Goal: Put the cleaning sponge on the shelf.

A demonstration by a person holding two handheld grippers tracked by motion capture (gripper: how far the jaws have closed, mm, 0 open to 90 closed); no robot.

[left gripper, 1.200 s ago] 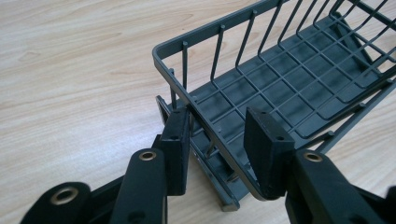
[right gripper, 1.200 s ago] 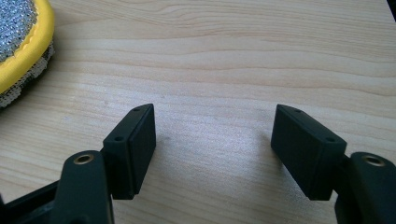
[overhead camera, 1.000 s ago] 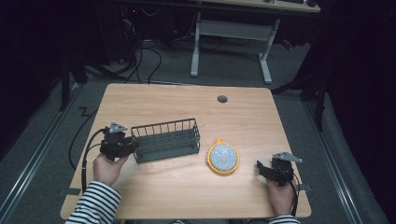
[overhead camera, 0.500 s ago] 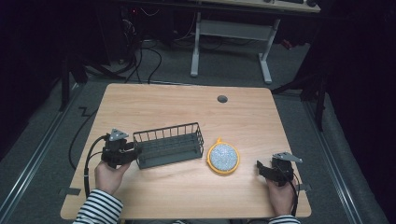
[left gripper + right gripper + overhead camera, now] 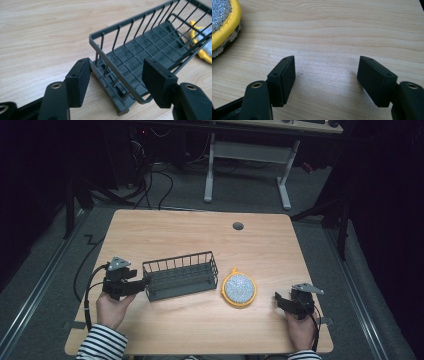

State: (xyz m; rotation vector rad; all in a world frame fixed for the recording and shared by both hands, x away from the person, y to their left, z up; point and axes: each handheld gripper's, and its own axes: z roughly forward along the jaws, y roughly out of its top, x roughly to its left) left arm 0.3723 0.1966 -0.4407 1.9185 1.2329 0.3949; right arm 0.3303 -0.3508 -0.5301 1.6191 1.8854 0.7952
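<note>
Basket position: wire basket (image 5: 181,276) sits left of centre on the wooden table (image 5: 200,235), its long side running left to right; nothing is visible inside it.
Left gripper: left gripper (image 5: 141,283) is at the basket's left end. In the left gripper view the basket (image 5: 147,47) has its near corner between the spread jaws, and the left gripper (image 5: 117,83) is released, not clamped; one pad looks very close to the rim, but whether it touches I cannot tell.
Basket attitude: from the left gripper view the near end seems tipped, the base plate angled against the tabletop, though the camera's own tilt may account for part of that.
Right gripper: right gripper (image 5: 278,301) rests near the table's right front, jaws apart and holding nothing; in the right gripper view the right gripper (image 5: 325,82) frames bare wood.
Scrubber: round yellow-rimmed scouring pad (image 5: 239,288) lies just right of the basket, between it and the right gripper; its edge shows at (image 5: 222,25).
Likely step: closing on the basket's end wall to move it.
Risk, grip: thin wires give the flat pads little to bite, so a clamp on one bar could slip or twist.
Risk, swing: held by a single corner, the long basket may pivot and droop at the far end.
Risk, collision: a swing or push to the right could shove the scouring pad.
Risk, snag: a pad edge could catch between bars.
</note>
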